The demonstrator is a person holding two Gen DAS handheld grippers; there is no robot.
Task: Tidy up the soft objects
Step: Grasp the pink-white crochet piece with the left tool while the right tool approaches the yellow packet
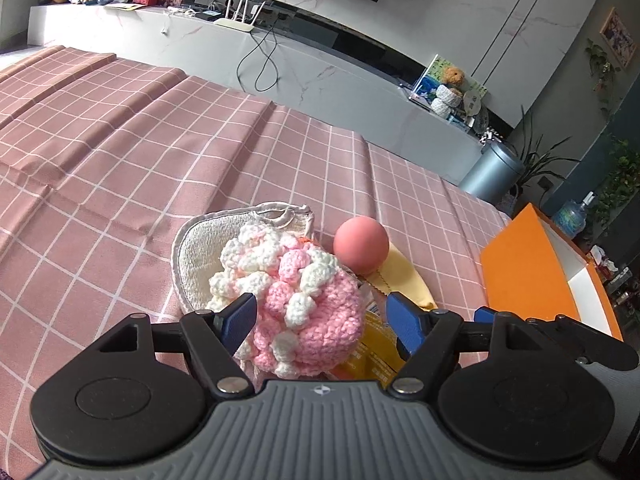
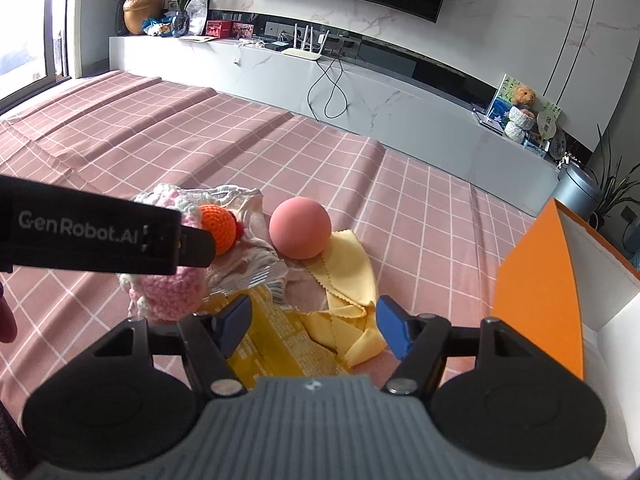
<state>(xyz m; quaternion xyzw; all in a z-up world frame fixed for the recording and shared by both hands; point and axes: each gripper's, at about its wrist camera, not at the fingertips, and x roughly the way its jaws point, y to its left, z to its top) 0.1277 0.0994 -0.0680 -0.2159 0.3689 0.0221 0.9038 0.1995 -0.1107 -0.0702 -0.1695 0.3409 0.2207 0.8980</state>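
The soft things lie heaped on a pink checked cloth point(image 1: 120, 152). In the left wrist view the left gripper point(image 1: 326, 322) has its blue fingers point(image 1: 240, 320) spread either side of a pink-and-white crochet piece point(image 1: 296, 300); the left pad lies against the yarn, the right pad stands clear of it, so nothing is pinched. Behind the crochet, at 11 o'clock, is a beige mitt point(image 1: 196, 256). A pink ball point(image 1: 361, 245) sits at 1 o'clock from the crochet, resting on the edge of a yellow rag point(image 1: 404, 276). An orange box point(image 1: 520, 264) stands at 3 o'clock, well apart from the heap.

In the right wrist view the right gripper point(image 2: 314, 326) hangs over a yellow printed packet point(image 2: 276, 340), fingers point(image 2: 392, 328) apart and closed on nothing. The rag point(image 2: 348, 264) lies crumpled just ahead, reaching toward the right pad. The ball point(image 2: 300, 228) is at 12 o'clock from the gripper, and an orange crochet ball point(image 2: 218, 224) at 11 o'clock, beside some pale crumpled stuff point(image 2: 256, 256), maybe cloth or film. The left gripper's black arm point(image 2: 96, 236) crosses from 9 o'clock over the crochet piece point(image 2: 172, 292). The box point(image 2: 536, 288) rises at 3 o'clock
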